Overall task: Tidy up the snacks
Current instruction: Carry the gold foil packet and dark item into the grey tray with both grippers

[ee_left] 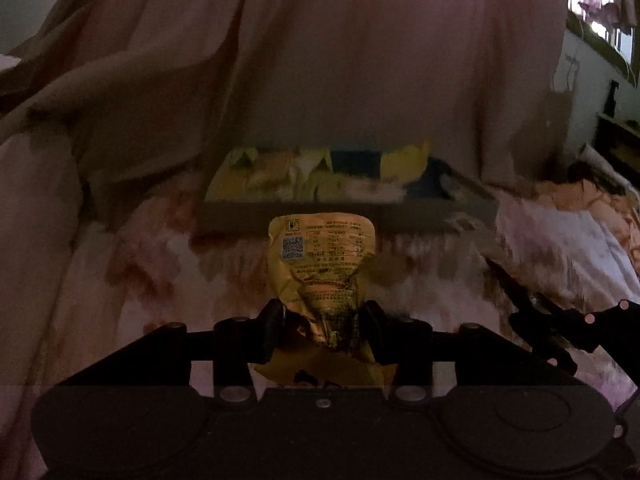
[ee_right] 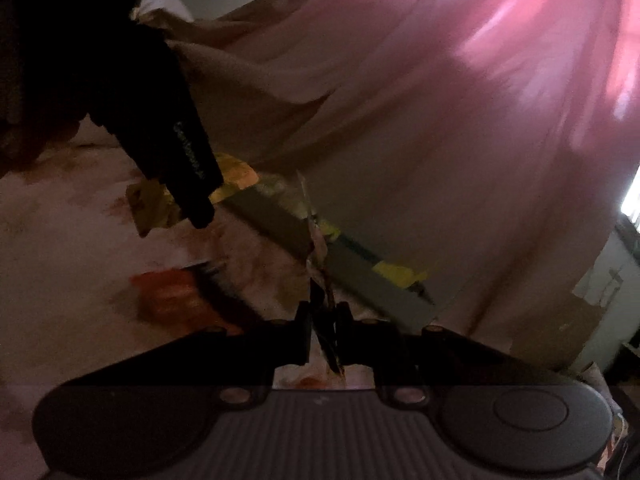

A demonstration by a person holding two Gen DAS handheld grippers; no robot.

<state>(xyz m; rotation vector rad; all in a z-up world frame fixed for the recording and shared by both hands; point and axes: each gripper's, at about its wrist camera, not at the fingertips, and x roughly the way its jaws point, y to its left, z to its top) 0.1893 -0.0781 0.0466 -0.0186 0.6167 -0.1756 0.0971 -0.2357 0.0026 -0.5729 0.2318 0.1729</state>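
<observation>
Spreading behind, the pink curtain [ee_left: 320,60] backed a tray [ee_left: 344,212] of snacks on the bed; the left gripper [ee_left: 322,330] pinched a crinkly yellow packet [ee_left: 324,264], light and soft, best held at its crimped end, while the right gripper [ee_right: 324,332] clamped a thin wrapper [ee_right: 316,240] edge-on

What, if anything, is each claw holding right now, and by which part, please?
Left claw: yellow snack packet, pinched near its lower end. Right claw: thin wrapper, gripped edge-on at its bottom.
</observation>
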